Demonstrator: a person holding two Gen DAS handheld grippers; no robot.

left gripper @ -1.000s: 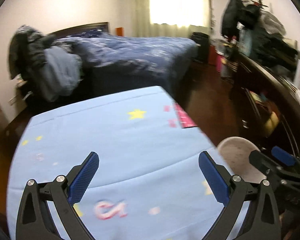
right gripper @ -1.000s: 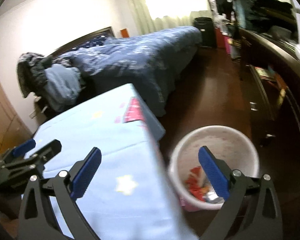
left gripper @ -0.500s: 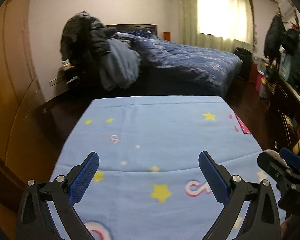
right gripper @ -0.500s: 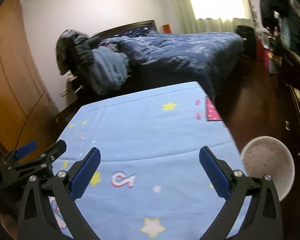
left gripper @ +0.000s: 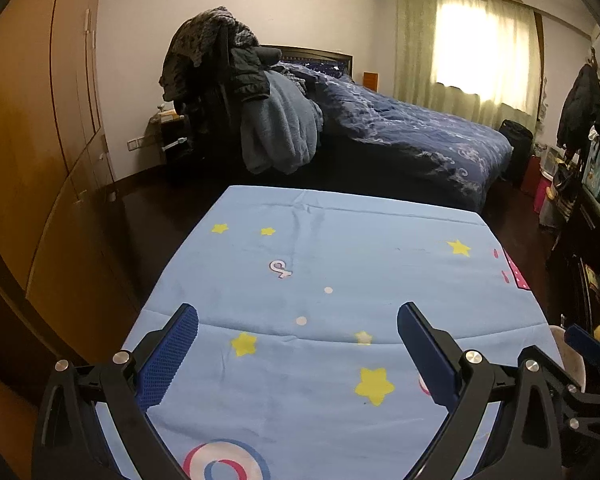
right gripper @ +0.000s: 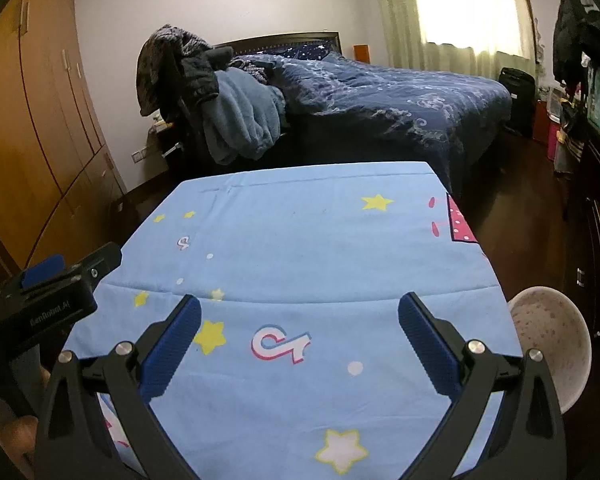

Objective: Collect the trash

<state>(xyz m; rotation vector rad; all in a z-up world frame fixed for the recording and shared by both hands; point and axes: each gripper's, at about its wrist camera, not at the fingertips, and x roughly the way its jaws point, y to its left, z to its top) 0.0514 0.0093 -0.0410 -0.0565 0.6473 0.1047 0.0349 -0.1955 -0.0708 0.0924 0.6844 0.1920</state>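
1. Both grippers have swung back from the bin to face the desk (left gripper: 340, 264) squarely.
2. The left gripper (left gripper: 298, 336) and right gripper (right gripper: 300, 328) hover with fingers apart, holding nothing.
3. The bin (right gripper: 552, 332) stands on the floor beside the desk's right edge.
4. No trash shows on the cloth; collecting looks nearly done.

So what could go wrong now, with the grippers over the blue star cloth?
The white bin stands right at the edge of the blue star cloth, low beside it, so a swing of the right hand-held gripper might knock it over. Both it and the left hand-held gripper are open and close together, so they could bump.
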